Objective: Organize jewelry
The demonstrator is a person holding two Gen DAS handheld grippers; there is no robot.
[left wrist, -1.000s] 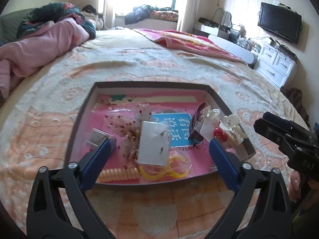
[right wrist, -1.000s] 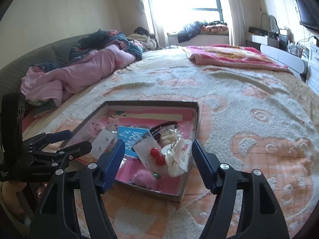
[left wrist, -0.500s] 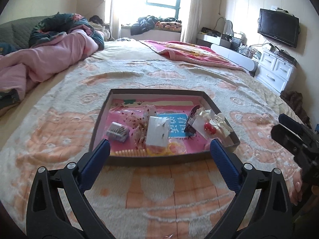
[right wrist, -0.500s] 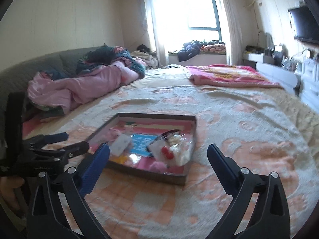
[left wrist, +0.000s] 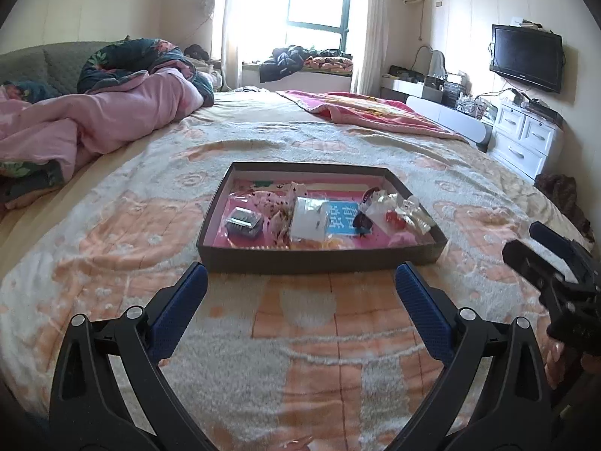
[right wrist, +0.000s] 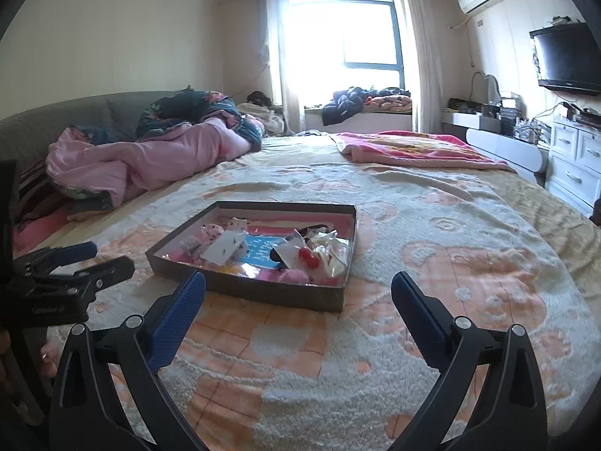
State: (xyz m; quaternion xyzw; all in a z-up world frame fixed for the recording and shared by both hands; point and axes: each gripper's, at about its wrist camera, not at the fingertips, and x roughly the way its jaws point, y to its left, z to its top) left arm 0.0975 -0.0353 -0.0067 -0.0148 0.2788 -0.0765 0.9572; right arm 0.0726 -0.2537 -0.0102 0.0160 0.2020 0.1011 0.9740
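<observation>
A shallow dark box (left wrist: 315, 259) with a pink floor lies on the bed (left wrist: 300, 338), also seen as the box (right wrist: 263, 289) in the right wrist view. Inside it are a white earring card (left wrist: 310, 218), a blue card (left wrist: 343, 218), a clear case (left wrist: 244, 221), red beads in a clear packet (left wrist: 394, 216) and other small pieces. My left gripper (left wrist: 300, 282) hangs open just short of the box's near wall, nothing between its blue pads. Short of the box's near corner, my right gripper (right wrist: 298, 289) also stands open and empty.
A pink quilt (left wrist: 94, 120) is heaped at the left of the bed and a pink blanket (left wrist: 368, 112) lies at the far right. White drawers (left wrist: 526, 139) and a wall television (left wrist: 526, 56) stand beyond the bed's right edge. Patterned bedspread surrounds the box.
Both grippers have drawn back from over the box toward the near side of the bed. The right gripper's jaws have spread wider. The box and its contents have stayed put.
</observation>
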